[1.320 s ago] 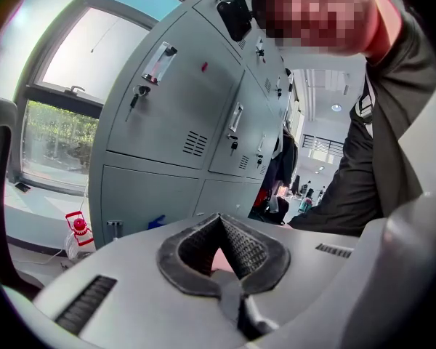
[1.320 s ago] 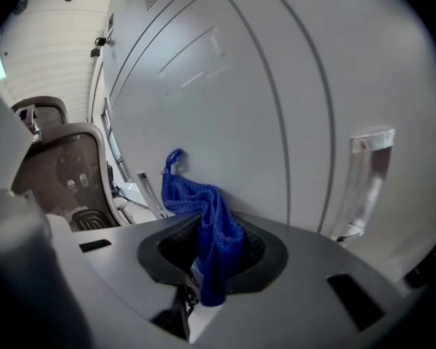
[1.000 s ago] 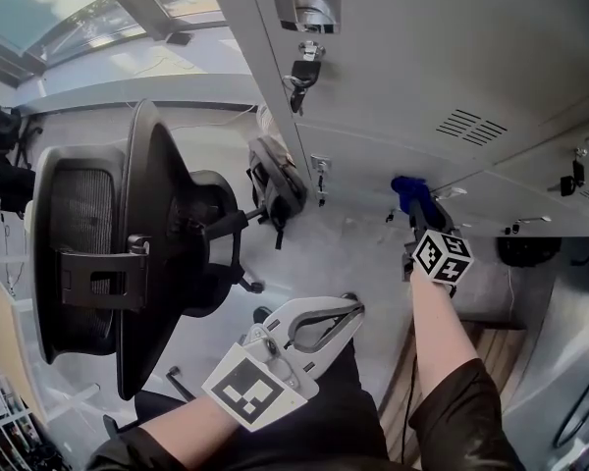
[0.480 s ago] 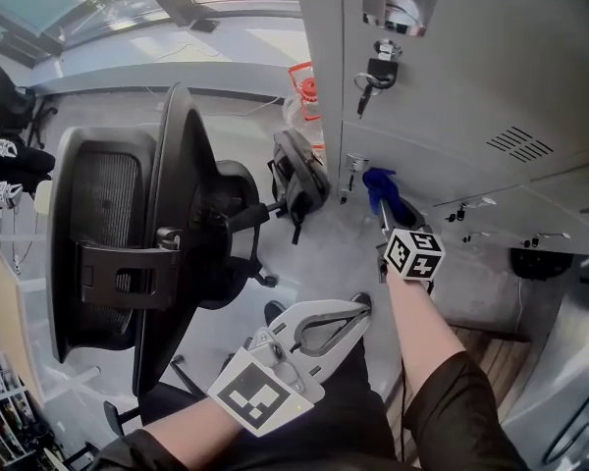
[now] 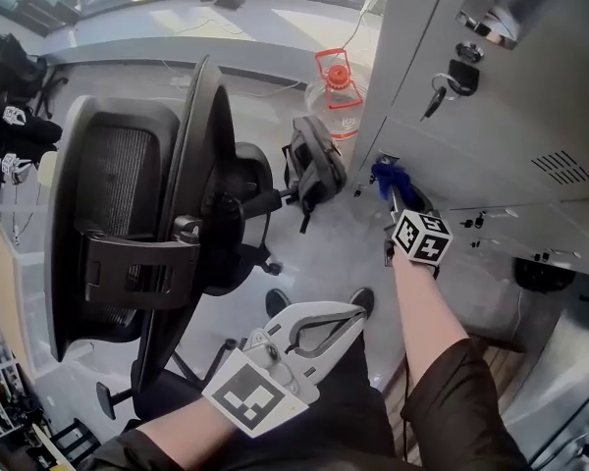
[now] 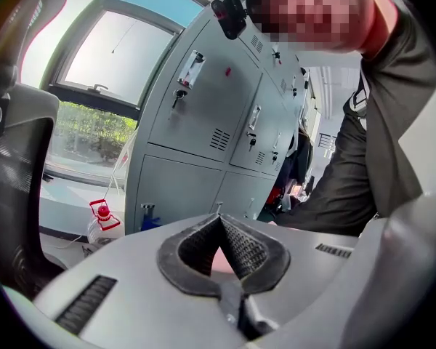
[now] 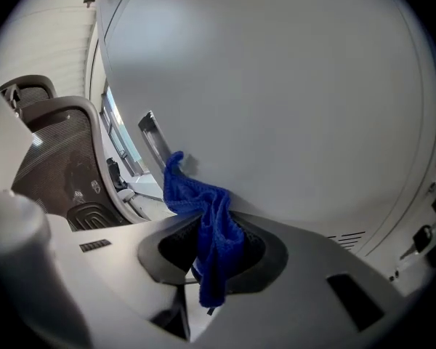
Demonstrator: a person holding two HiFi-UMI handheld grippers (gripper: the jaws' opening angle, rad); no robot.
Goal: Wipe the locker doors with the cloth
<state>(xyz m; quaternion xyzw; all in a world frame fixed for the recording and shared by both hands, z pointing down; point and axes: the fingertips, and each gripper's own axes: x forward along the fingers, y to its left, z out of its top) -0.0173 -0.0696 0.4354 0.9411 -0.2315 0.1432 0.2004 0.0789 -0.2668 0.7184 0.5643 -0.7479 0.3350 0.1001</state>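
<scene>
A blue cloth [image 7: 203,217] is pinched in my right gripper [image 7: 212,213], whose jaws are shut on it. The cloth's free end [image 5: 390,178] presses against a grey locker door [image 5: 491,145] near that door's lower left corner. In the right gripper view the door [image 7: 291,107] fills most of the frame, with a small metal handle [image 7: 154,144] just left of the cloth. My left gripper [image 5: 351,312] hangs low in front of the person, away from the lockers, its jaws shut on nothing. The left gripper view shows the locker bank [image 6: 211,137] from a distance.
A black mesh office chair [image 5: 147,234] stands left of the lockers, with a grey backpack [image 5: 314,170] on the floor beside it. A clear water jug with a red cap [image 5: 339,91] stands by the locker's left corner. Keys [image 5: 450,78] hang from an upper door's lock.
The right gripper and the cloth have slid left along the door toward its left edge. The head view has swung left, showing the jug. The left gripper has stayed put.
</scene>
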